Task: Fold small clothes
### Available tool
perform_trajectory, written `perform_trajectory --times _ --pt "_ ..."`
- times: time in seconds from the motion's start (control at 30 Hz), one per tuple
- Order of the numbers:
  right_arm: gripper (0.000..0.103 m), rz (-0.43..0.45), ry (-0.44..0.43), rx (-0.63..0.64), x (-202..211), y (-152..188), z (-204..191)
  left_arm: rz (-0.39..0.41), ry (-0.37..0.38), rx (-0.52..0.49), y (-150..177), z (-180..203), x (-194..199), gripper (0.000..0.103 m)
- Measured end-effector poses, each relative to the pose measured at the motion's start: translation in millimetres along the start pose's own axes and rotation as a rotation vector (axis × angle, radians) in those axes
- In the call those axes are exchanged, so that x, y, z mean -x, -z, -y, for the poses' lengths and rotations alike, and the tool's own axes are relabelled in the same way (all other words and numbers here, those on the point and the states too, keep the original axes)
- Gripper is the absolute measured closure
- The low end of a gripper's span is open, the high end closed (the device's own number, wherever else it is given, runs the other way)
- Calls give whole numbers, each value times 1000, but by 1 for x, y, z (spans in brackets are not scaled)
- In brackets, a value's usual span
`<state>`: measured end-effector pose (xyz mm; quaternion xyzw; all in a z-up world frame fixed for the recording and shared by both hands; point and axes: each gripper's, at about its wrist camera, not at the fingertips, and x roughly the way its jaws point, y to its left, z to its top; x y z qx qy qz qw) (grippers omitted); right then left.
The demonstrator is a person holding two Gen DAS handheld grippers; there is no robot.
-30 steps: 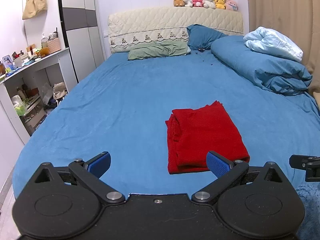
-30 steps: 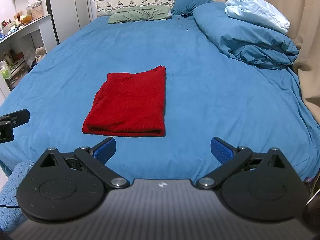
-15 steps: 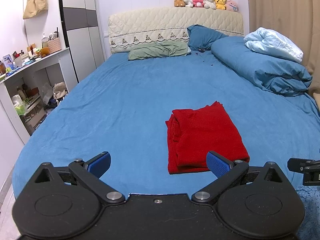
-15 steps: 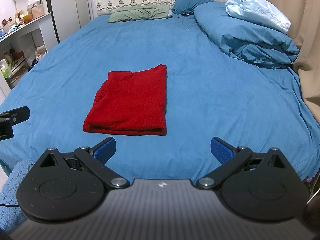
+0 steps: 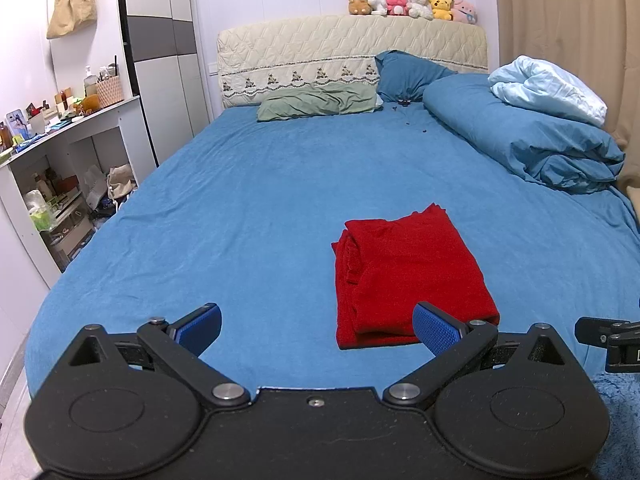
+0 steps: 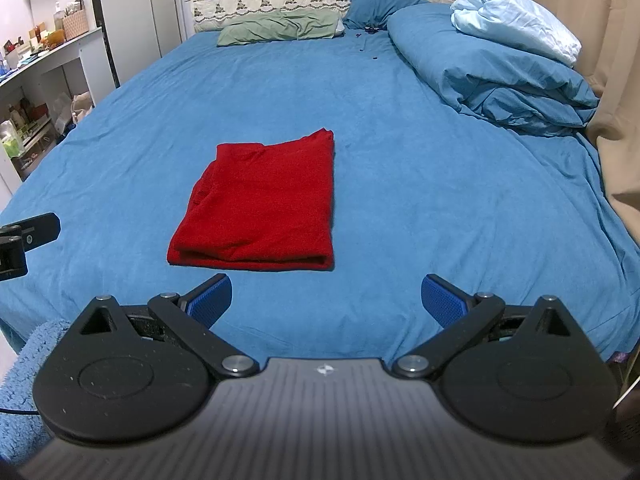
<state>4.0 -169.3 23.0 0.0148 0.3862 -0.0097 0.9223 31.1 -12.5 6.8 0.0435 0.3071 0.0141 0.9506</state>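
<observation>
Shelving (image 5: 60, 148) crowded with bottles and small boxes stood at the far left, about 9 o'clock from the bed; a tan bag (image 5: 72, 4) hung on the wall above it. Left hand-held gripper (image 5: 316, 326) hovered low over the near edge of the bed (image 5: 248, 200), jaws spread wide, blue pads (image 5: 200, 326) apart and holding nothing. Red garment (image 5: 404, 276) lay folded into a neat rectangle on the blue sheet, at roughly 1 o'clock from the left hand-held gripper, with the right pad overlapping its near corner in that view only. In the right wrist view the garment (image 6: 264, 208) sat at about 11 o'clock from the right hand-held gripper (image 6: 326, 300), clear of both pads, untouched. Right hand-held gripper likewise released, jaws wide. Green pillow (image 5: 320, 100) lay at 12 o'clock by the headboard (image 5: 352, 48); plush toys (image 5: 412, 2) lined its top. Rumpled blue duvet (image 5: 532, 136) was heaped at 2 o'clock, with a pale blue bundle (image 5: 548, 88) on top.
</observation>
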Motion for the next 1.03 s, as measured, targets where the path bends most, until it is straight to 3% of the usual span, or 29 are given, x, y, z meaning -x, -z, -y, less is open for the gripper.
perform_trajectory --times 0.33,0.7,1.03 --pt "0 1 -1 1 1 1 -4 2 -1 -1 -1 1 0 0" --pt "0 10 -3 -7 2 -1 -3 64 -31 -23 -2 3 5 0" --pt "0 -3 -6 -14 -7 -3 -1 54 -17 -9 -2 6 -9 0"
